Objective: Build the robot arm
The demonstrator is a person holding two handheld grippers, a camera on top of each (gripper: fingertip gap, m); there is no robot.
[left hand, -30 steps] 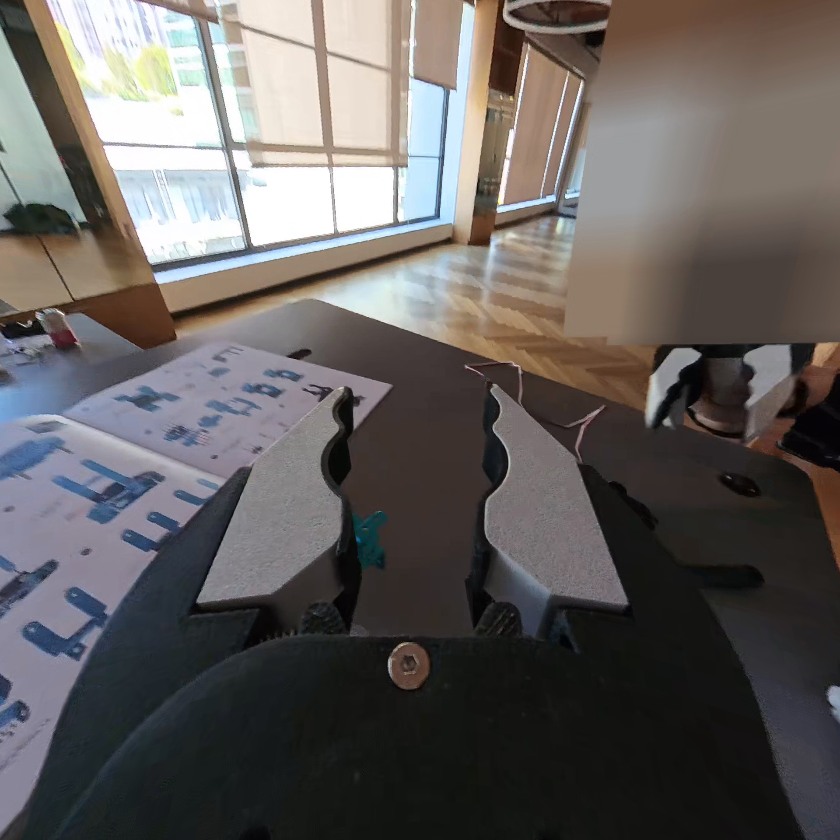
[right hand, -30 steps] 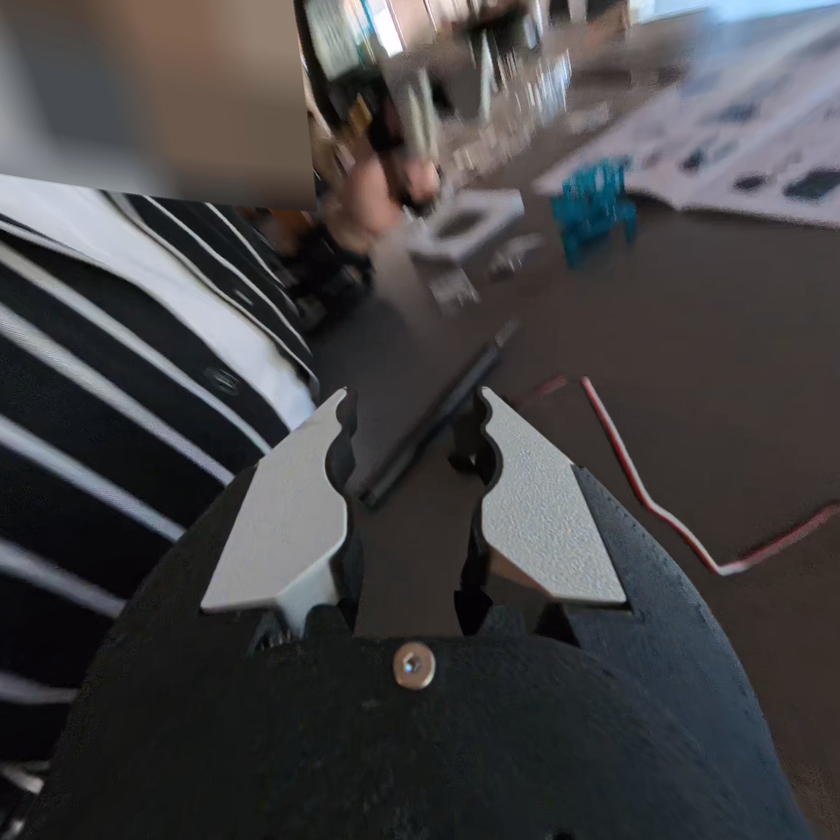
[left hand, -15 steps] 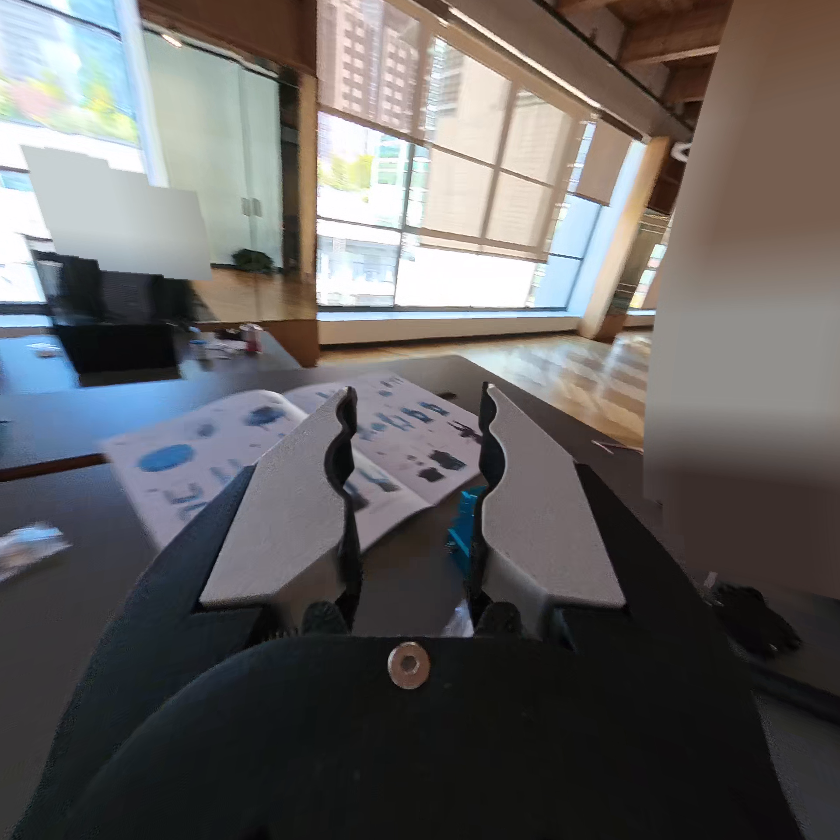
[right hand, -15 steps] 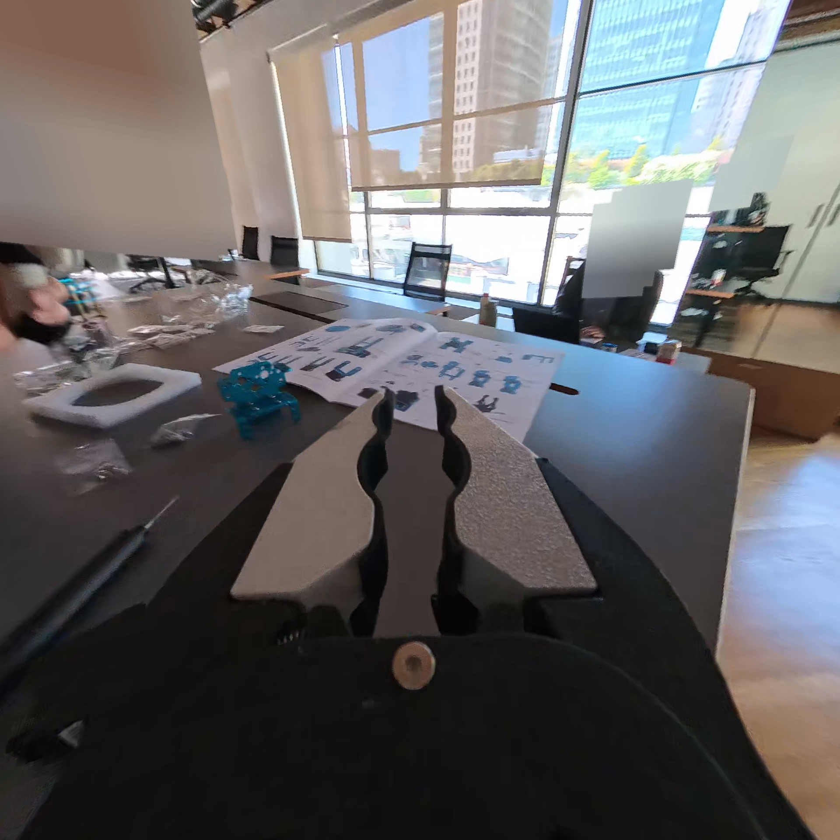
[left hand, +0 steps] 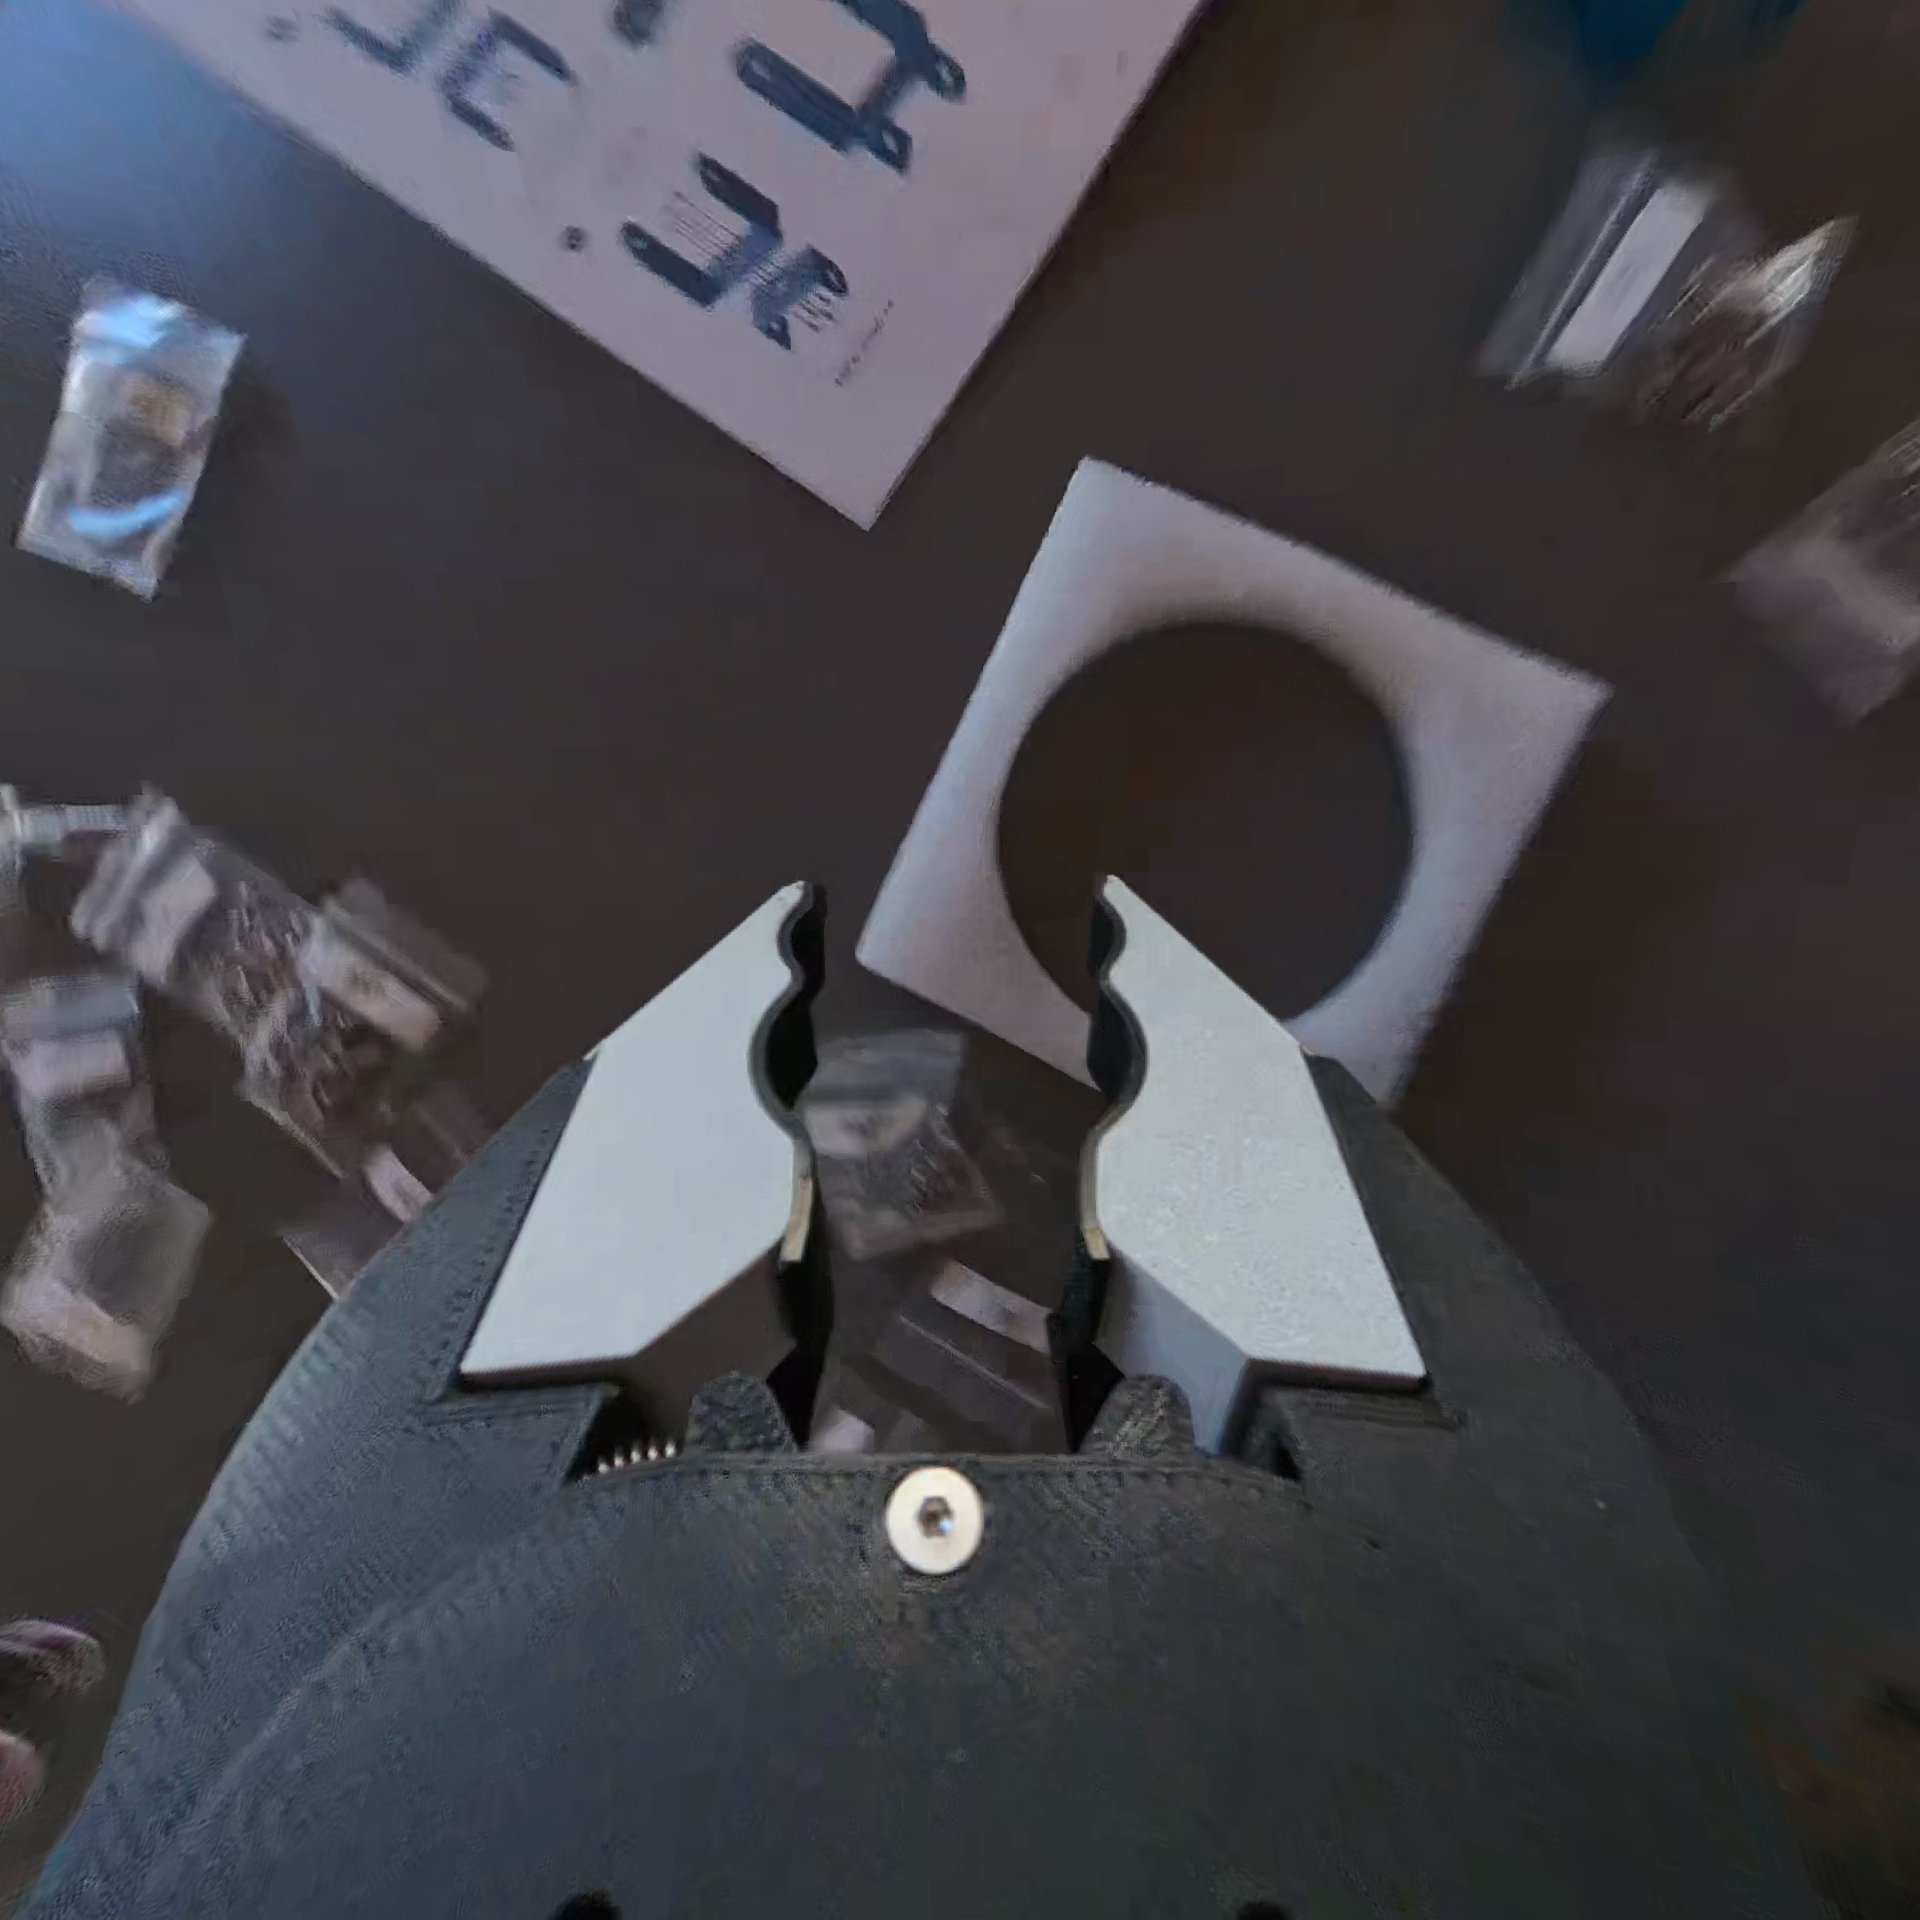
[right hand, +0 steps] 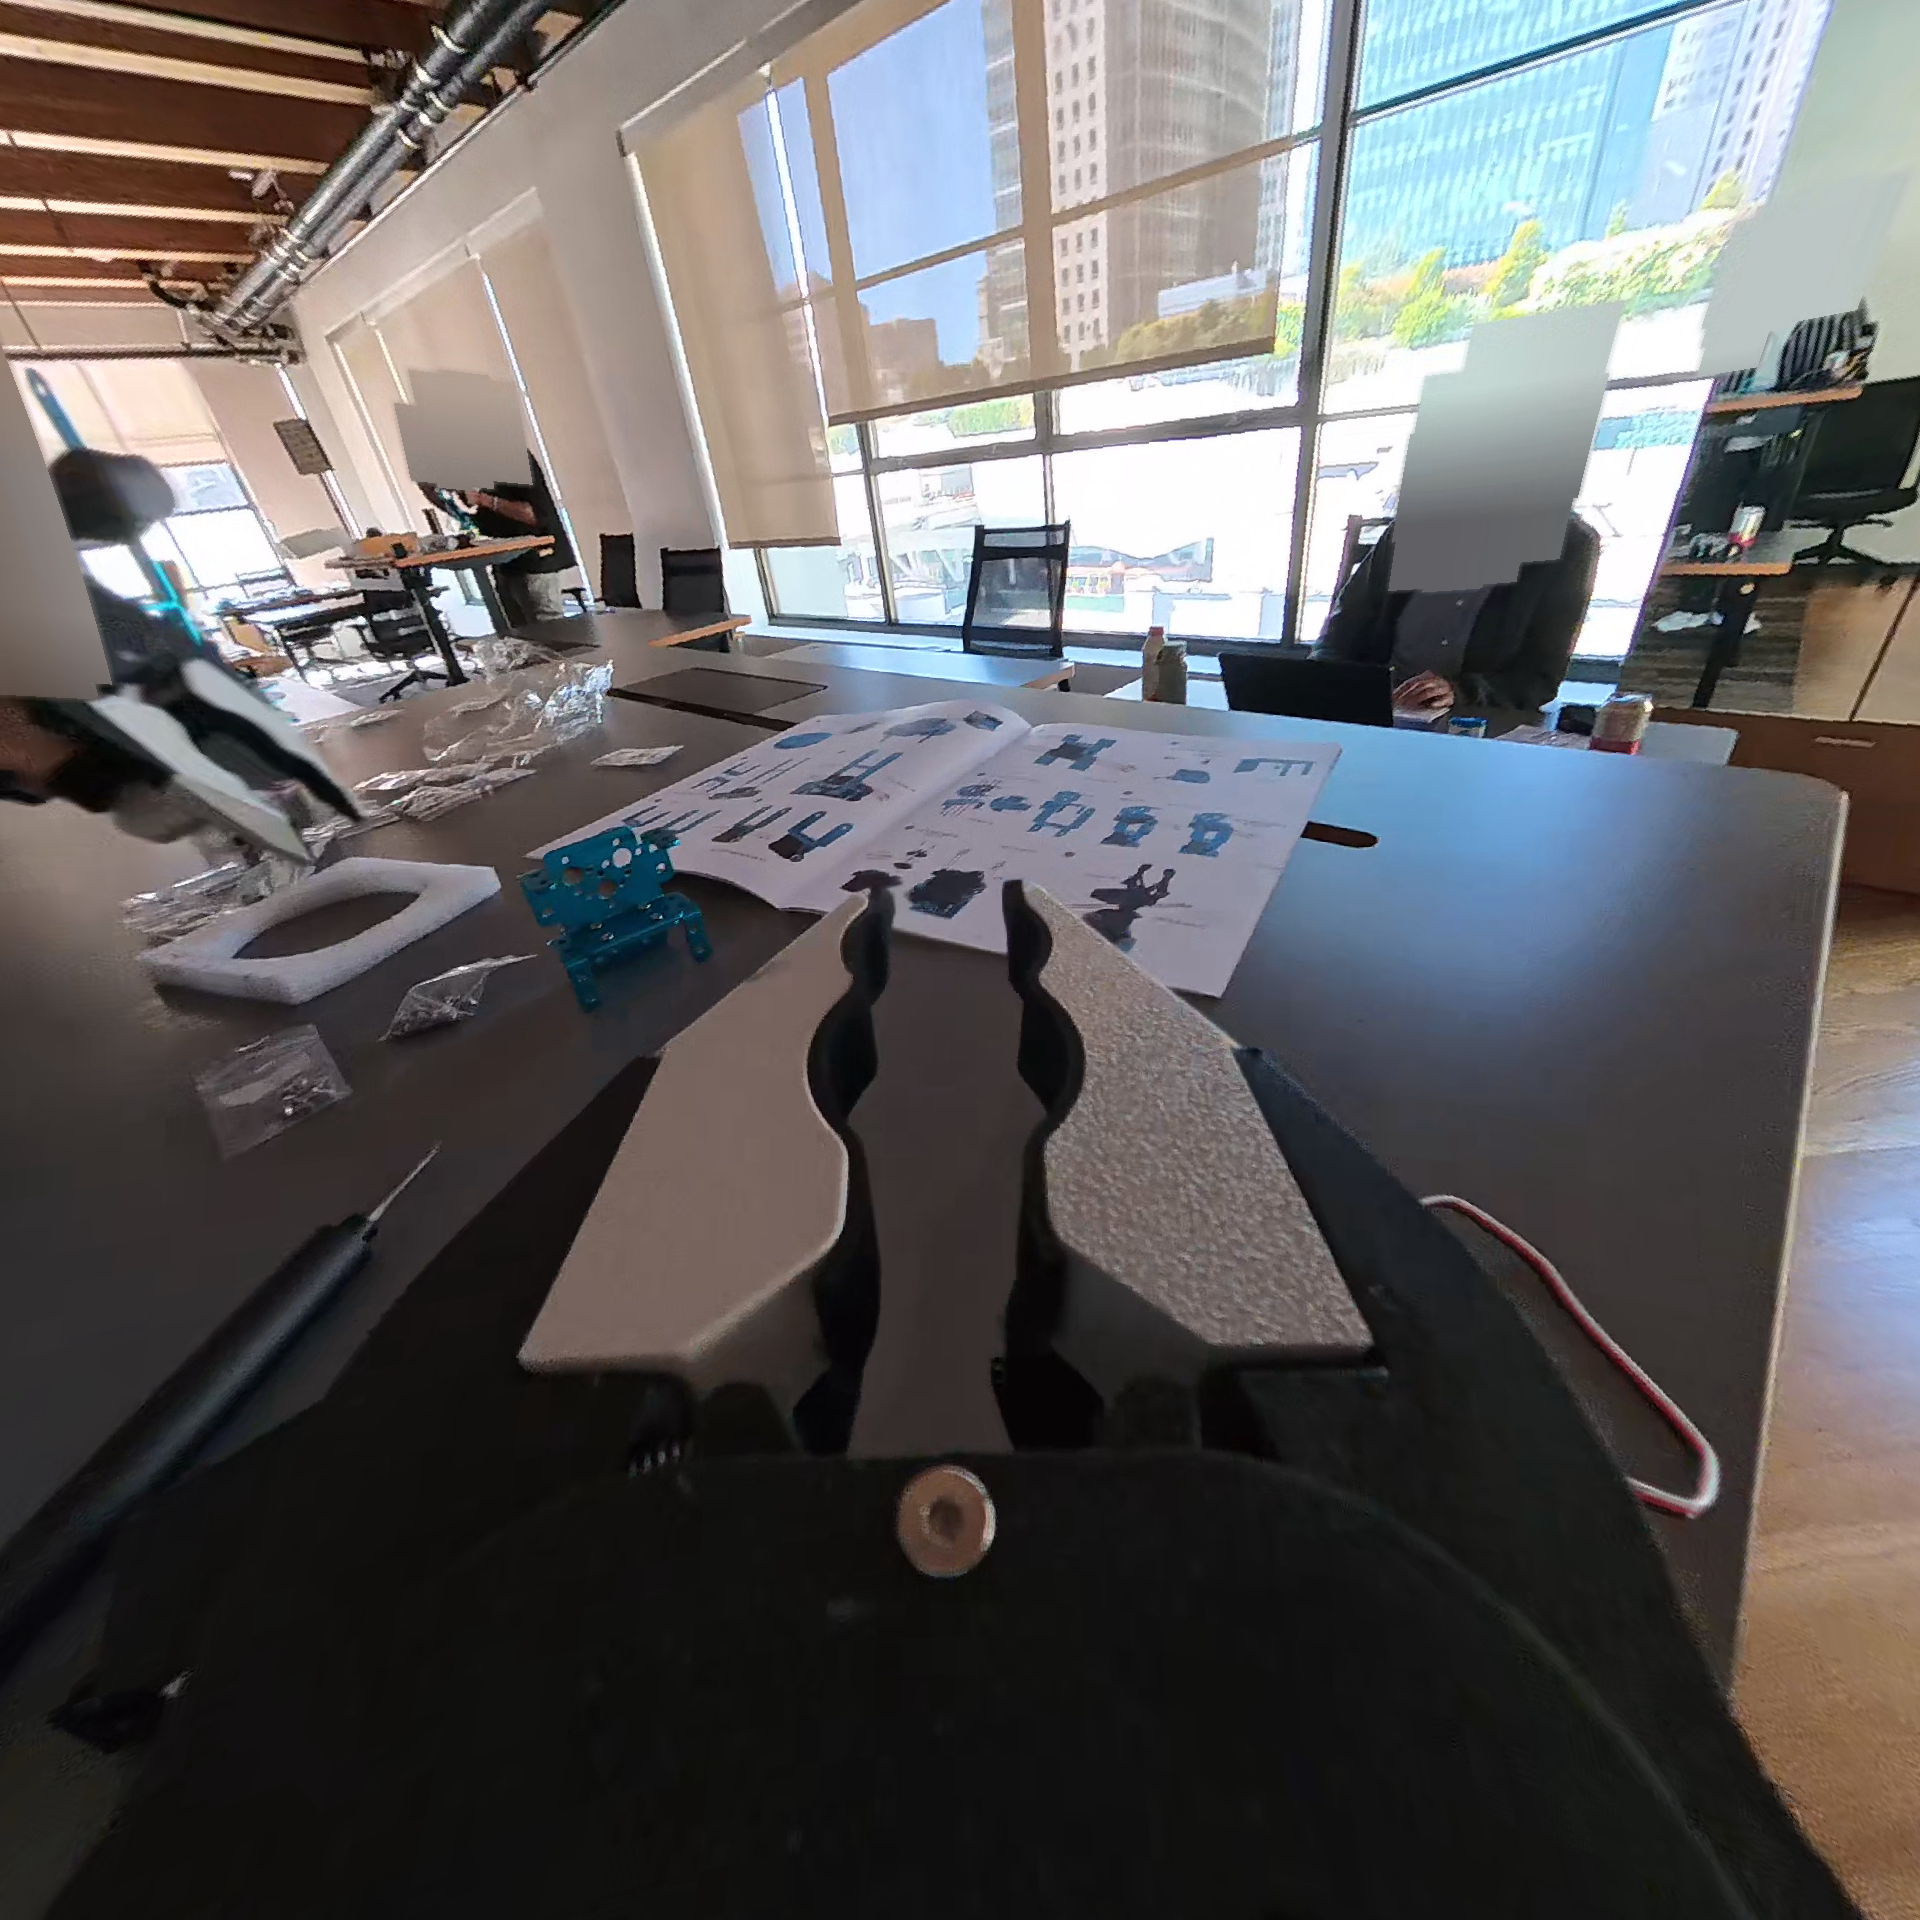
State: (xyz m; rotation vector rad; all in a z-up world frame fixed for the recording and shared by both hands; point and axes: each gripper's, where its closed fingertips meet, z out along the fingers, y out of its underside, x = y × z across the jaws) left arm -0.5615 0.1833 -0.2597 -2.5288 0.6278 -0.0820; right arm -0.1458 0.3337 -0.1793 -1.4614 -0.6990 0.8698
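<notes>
My left gripper (left hand: pixel 956 902) is open and empty, pointing down at the dark table (left hand: pixel 582 644). A small clear bag of parts (left hand: pixel 883 1132) lies under the gap between its fingers. Its right fingertip overlaps a white foam square with a round hole (left hand: pixel 1475 727). My right gripper (right hand: pixel 948 902) is slightly open and empty, held low over the table and facing an open booklet (right hand: pixel 987 821). A blue metal bracket (right hand: pixel 618 904) stands to its front left. The left gripper also shows in the right wrist view (right hand: pixel 312 826), above the bags by the foam (right hand: pixel 436 894).
Several clear parts bags lie about (left hand: pixel 130 426) (left hand: pixel 260 987) (left hand: pixel 1662 281) (right hand: pixel 270 1081). A black screwdriver (right hand: pixel 208 1340) lies at the near left and a red and white wire (right hand: pixel 1579 1340) at the right. The table's edge (right hand: pixel 1766 1039) is to the right. A person (right hand: pixel 1455 623) sits at the far side. Across from one pair of fingers to the other is roughly 45 cm. The blue metal bracket (right hand: pixel 618 904) lies around 20 cm away from my right fingertips.
My left gripper has tipped from facing across the room to pointing down at the bags and foam. My right gripper swung from a striped shirt to facing across the table, then held about still.
</notes>
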